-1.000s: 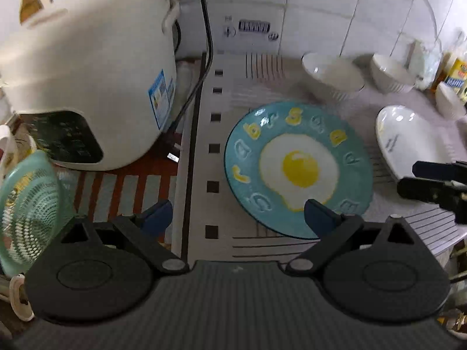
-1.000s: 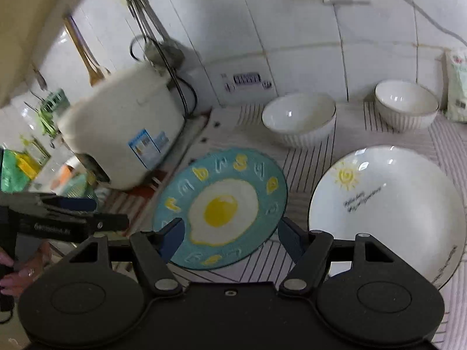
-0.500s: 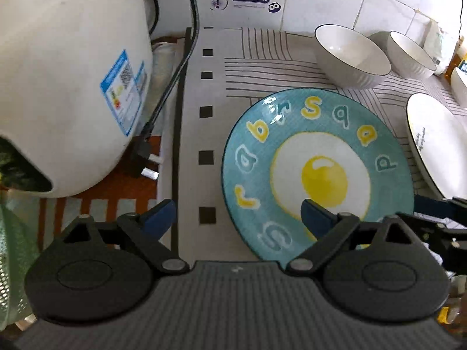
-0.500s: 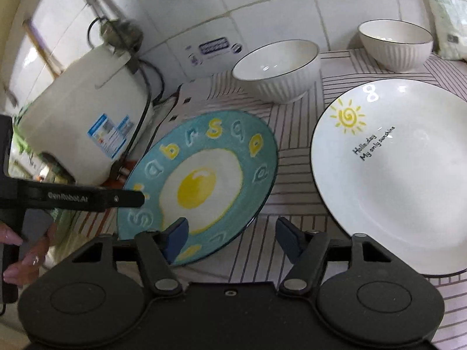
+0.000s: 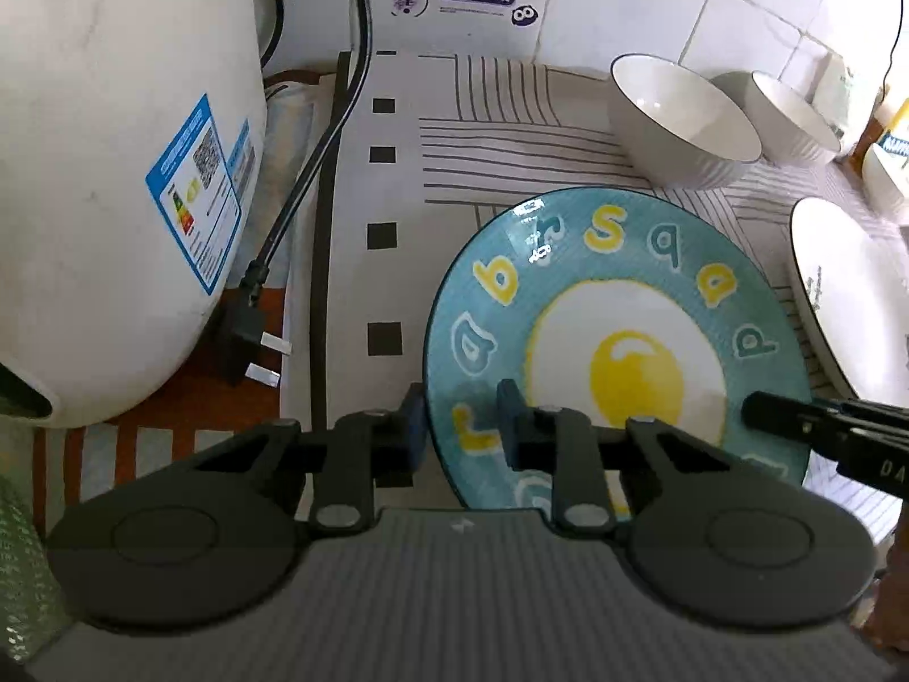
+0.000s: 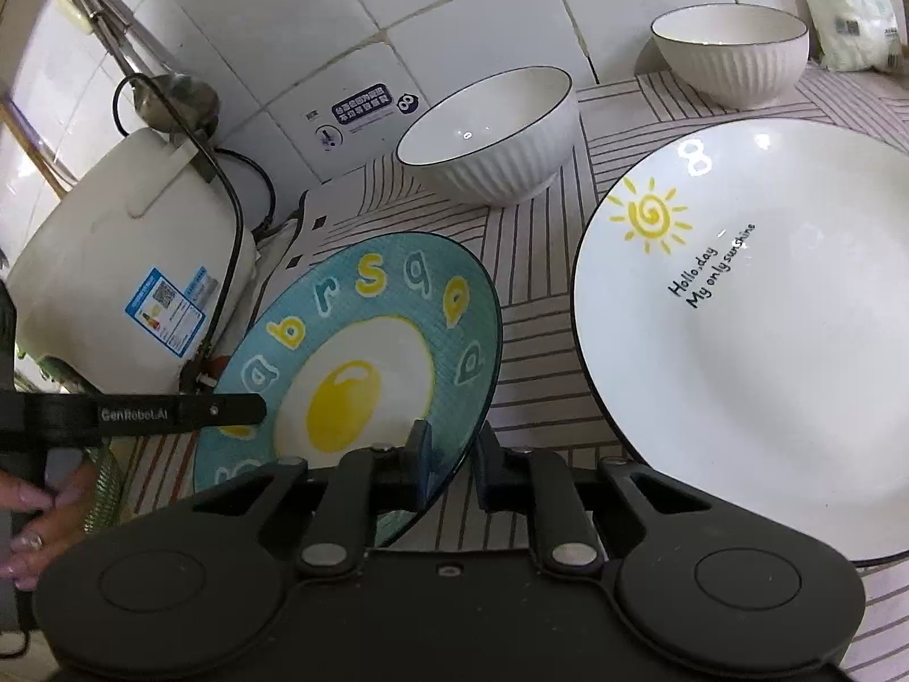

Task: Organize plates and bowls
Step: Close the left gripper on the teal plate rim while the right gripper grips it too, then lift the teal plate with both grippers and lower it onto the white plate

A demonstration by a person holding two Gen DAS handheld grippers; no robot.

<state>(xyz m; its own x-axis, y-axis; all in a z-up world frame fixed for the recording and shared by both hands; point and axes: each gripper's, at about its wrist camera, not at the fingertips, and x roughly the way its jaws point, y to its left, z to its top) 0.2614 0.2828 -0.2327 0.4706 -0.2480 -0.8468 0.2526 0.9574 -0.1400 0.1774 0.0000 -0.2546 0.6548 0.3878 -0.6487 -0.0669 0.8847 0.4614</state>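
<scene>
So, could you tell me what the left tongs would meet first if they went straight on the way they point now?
The blue egg plate: its near rim already sits between the closing jaws of the left tongs, so going on would slide them further onto it, probably down against the striped mat beneath.

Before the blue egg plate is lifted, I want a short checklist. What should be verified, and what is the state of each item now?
1. Left gripper has the blue egg plate's rim between its pads: ok; the jaws are closing on it.
2. Right gripper is shut on the opposite rim: ok.
3. Both grips are firm enough to lift: cannot tell.
4. Plate is free of the white sun plate: ok, a strip of striped mat shows between them.
5. Near bowl is apart from the blue plate: ok.
6. Rice cooker's loose plug is clear of the plate: ok, it lies beside the cooker.
</scene>
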